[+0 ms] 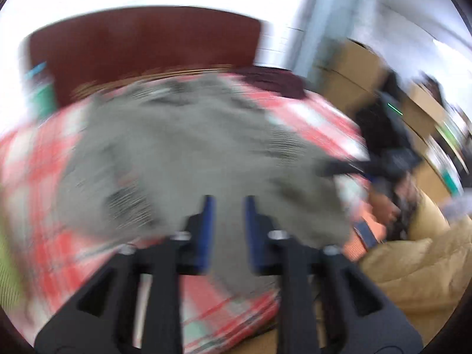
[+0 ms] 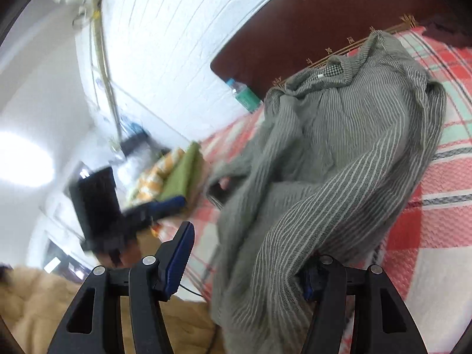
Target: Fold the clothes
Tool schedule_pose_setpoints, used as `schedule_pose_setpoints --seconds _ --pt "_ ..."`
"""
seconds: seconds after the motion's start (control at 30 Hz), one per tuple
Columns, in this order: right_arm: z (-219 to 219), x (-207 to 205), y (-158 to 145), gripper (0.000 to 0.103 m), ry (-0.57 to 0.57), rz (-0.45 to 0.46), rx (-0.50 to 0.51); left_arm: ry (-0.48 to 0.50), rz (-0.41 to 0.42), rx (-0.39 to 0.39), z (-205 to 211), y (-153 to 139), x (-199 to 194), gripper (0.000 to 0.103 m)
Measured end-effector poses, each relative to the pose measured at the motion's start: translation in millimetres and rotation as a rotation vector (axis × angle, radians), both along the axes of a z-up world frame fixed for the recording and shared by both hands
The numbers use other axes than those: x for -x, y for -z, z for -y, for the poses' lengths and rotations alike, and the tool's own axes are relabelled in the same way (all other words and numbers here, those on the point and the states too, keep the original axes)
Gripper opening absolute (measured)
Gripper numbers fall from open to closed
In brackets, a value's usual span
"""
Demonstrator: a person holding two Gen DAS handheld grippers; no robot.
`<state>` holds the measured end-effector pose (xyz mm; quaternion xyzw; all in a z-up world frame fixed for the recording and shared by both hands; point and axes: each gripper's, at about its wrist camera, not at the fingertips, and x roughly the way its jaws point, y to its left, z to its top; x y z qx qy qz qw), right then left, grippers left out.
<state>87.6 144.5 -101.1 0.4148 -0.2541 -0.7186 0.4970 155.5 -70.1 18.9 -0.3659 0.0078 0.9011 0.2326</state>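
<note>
Grey striped shirt (image 2: 339, 153), soft and limp on a checked bedspread (image 2: 436, 230), likely best pinched at its hem; left gripper (image 1: 227, 221) apart and empty, right gripper (image 2: 247, 262) apart with cloth draped between.

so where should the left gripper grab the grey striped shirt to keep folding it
Best guess: the loose edge of the grey striped shirt on the side nearest the left gripper, close to where that side bunches. Come in low from that side, jaws flat with the checked bedspread, so one finger slides under the raised fold. The right gripper already has cloth draped between its fingers.
</note>
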Motion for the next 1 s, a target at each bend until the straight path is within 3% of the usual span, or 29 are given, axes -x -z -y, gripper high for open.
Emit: schedule_pose_setpoints --seconds 0.03,0.2,0.3,0.33,0.37,0.4,0.43,0.6,0.77,0.87,1.0 --pt "-2 6 0 0.062 0.008 0.024 0.044 0.043 -0.032 0.028 -19 0 4 0.082" --pt "-3 23 0 0.063 0.023 0.105 0.137 0.154 -0.074 0.121 -78 4 26 0.083" --pt "-1 27 -1 0.063 0.001 0.115 0.155 0.131 -0.007 0.196 -99 28 50 0.082" --pt "-1 27 -3 0.063 -0.003 0.106 0.146 0.115 0.030 0.195 -99 35 59 0.071" --pt "0 27 -5 0.064 -0.007 0.097 0.137 0.096 0.072 0.177 -96 41 67 0.039" --pt "-1 27 -6 0.065 -0.005 0.086 0.115 0.077 0.115 0.159 -94 48 76 0.024" --pt "-6 28 -7 0.067 0.001 0.077 0.086 0.049 0.134 0.144 -88 50 80 0.016" --pt "-43 30 -6 0.067 0.105 0.016 -0.015 -0.100 0.146 0.042 -43 41 82 0.013" --pt "-69 44 12 0.067 0.300 0.006 -0.282 -0.211 0.154 -0.058 7 29 78 0.013" --pt "-57 45 34 0.062 0.298 0.065 -0.390 -0.241 0.162 -0.096 26 29 81 0.013" --pt "-30 34 39 0.062 0.278 0.007 -0.464 -0.242 0.155 -0.106 33 30 85 0.013"
